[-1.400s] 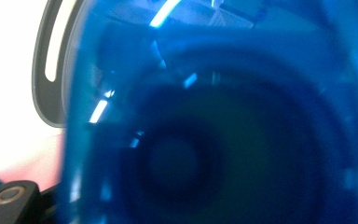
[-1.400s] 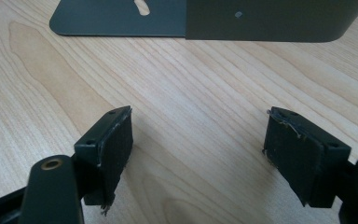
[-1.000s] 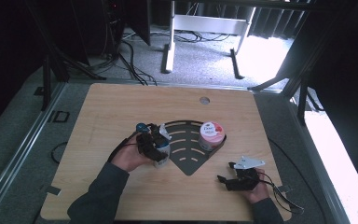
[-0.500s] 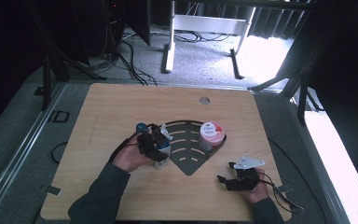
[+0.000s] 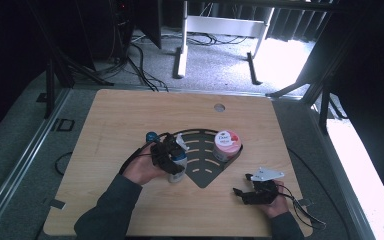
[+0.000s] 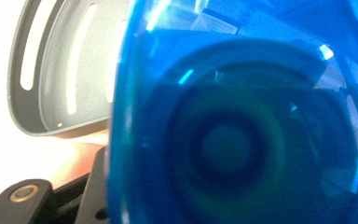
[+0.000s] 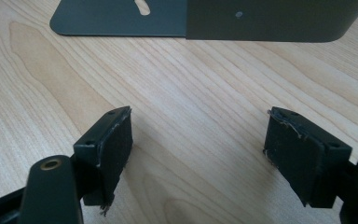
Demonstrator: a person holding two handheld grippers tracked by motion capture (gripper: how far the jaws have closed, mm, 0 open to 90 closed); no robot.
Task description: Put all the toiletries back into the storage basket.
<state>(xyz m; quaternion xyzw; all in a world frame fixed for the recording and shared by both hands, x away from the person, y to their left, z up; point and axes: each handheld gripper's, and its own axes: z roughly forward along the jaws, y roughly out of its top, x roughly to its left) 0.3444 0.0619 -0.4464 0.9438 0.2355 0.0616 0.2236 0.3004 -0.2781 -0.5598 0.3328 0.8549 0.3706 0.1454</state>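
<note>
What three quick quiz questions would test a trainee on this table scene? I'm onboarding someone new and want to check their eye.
1. True or false: the right hand-held gripper holds the jar.
2. What is the left hand-held gripper closed on?
A. a blue bottle
B. a jar
C. nothing
3. Where does the jar stand?

Key
1. False: its jaws stand open over bare table, with nothing between them.
2. A: the blue bottle sits in its jaws, at the left edge of the rack.
3. In the dark fan-shaped rack, at its right end against the rim.
</note>
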